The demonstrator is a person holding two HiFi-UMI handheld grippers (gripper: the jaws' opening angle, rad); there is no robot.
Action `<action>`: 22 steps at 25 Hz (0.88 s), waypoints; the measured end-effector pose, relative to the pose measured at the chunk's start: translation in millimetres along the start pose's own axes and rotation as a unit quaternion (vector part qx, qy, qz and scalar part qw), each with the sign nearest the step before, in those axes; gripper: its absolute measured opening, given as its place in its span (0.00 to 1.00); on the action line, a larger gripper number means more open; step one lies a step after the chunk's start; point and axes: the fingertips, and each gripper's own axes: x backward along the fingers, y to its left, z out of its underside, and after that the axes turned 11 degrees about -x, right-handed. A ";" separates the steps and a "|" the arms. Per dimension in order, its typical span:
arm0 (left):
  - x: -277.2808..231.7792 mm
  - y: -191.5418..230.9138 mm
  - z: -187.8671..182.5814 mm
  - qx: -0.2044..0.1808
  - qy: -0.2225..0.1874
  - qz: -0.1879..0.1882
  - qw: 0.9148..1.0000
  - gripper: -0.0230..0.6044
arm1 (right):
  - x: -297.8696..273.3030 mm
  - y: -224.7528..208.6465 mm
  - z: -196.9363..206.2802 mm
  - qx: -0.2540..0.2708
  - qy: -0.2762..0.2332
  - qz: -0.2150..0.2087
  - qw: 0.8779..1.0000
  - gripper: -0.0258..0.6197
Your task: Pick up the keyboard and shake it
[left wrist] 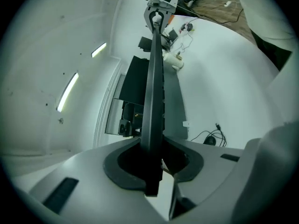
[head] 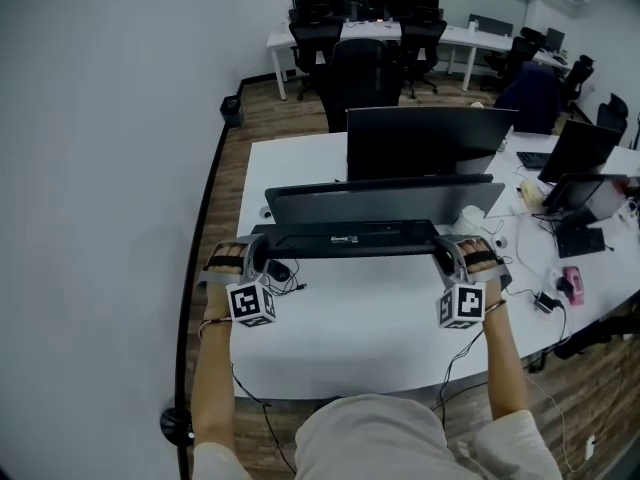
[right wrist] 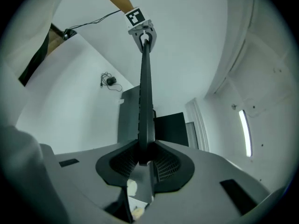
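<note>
1. The left gripper [head: 256,258] is being held at the near left, its jaws being pressed onto the left end of the keyboard [head: 345,238]; in the left gripper view the thin dark edge is being pinched squarely between the two pads.
2. The right gripper [head: 447,260] is being held at the near right, its jaws likewise being clamped on the keyboard's right end; neither gripper is spread and neither is empty.
3. The keyboard is being spanned between the two grippers, running straight from one to the other, and it appears to be raised clear of the white desk [head: 370,333], over its middle, with a labelled face being turned towards the head view.
4. The shaking is judged to be the step in hand; both pinches are best being kept firm and level, and the two ends are best being moved together, so that the board is not being twisted or slipped out of the pads.
5. A small dark item with a cable [head: 280,271] is lying on the desk just beside the left gripper; snagging it is to be avoided.
6. A grey panel [head: 380,200] is standing just behind the keyboard, and a dark monitor [head: 425,140] behind that; strokes are best being kept short and away from both.
7. Office chairs [head: 350,68] are being seen far beyond.
</note>
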 end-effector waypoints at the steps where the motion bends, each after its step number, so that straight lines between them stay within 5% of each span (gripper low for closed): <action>1: -0.4 8.6 -1.5 -0.021 -0.005 0.006 1.000 0.22 | 1.3 14.6 4.6 -0.029 -0.001 -0.005 1.000 0.23; 7: 13.8 28.0 -24.7 -0.080 -0.014 0.006 0.997 0.23 | 15.6 43.9 24.3 -0.105 0.002 0.033 0.994 0.23; 14: 31.3 36.9 -35.0 -0.010 0.029 -0.102 0.994 0.23 | 39.4 -9.7 25.2 -0.015 -0.017 0.159 0.987 0.23; 22: 62.0 51.6 -30.5 0.040 0.062 -0.237 0.969 0.23 | 72.5 -52.4 5.3 0.055 -0.062 0.290 0.953 0.23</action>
